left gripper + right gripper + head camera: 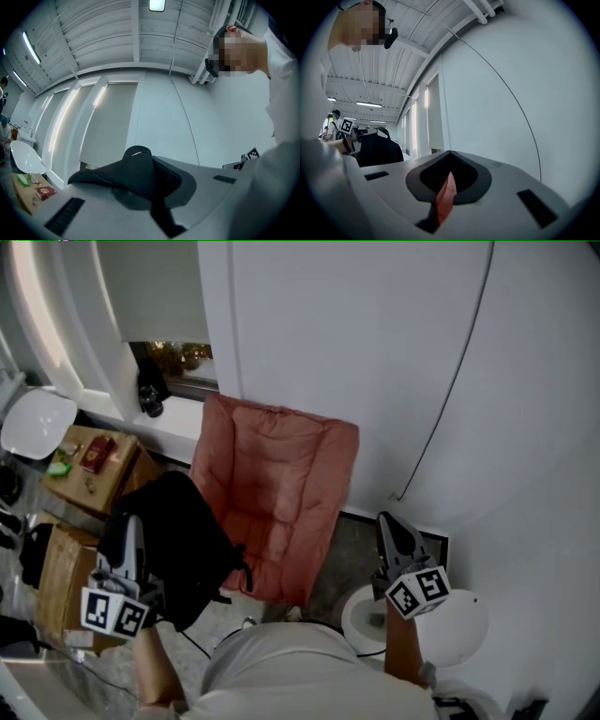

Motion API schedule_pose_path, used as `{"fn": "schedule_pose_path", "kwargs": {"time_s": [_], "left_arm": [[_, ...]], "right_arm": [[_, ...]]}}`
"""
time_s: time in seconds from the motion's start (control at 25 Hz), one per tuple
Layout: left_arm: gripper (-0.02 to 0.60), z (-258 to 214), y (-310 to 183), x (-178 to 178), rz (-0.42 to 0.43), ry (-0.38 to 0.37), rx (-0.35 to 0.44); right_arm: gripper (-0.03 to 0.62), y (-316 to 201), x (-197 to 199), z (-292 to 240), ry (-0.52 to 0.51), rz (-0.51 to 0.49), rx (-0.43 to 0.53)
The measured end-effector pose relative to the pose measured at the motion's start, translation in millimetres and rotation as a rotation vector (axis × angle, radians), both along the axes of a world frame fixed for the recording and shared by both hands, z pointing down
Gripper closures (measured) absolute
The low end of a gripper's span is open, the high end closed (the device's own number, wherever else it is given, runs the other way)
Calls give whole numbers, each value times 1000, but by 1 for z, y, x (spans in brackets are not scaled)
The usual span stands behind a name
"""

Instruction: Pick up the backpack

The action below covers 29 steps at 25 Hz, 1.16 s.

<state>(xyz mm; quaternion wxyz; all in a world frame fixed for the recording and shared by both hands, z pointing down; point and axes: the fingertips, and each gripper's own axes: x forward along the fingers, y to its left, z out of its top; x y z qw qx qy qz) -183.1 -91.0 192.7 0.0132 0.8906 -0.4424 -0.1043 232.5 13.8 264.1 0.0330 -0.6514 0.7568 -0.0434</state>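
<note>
The black backpack (178, 540) hangs off the floor in front of a pink padded chair (281, 474), at the left of the head view. My left gripper (131, 521) is shut on its top strap (108, 176), which drapes across the closed jaws with a loop (138, 151) sticking up above them. At the right of the head view my right gripper (389, 519) is held apart from the bag, its tips meeting with nothing gripped. Through the slit between its jaws (450, 152) the pink chair (444, 201) shows. The right gripper view also catches the hanging backpack (377, 150) at far left.
A white wall (375, 362) with a thin cable rises behind the chair. Wooden boxes (89, 465) with small items and a white seat (36, 423) stand at the left. A round white stand (459, 624) sits low at the right. A window sill runs behind the chair.
</note>
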Motion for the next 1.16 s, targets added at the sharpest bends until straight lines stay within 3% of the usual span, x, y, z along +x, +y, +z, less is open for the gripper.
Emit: {"fn": "schedule_pose_path", "kwargs": {"time_s": [1.16], "left_arm": [[565,13,5,5,48,60,-61]], "right_arm": [[574,15,-4,11,33,25,-26]]}}
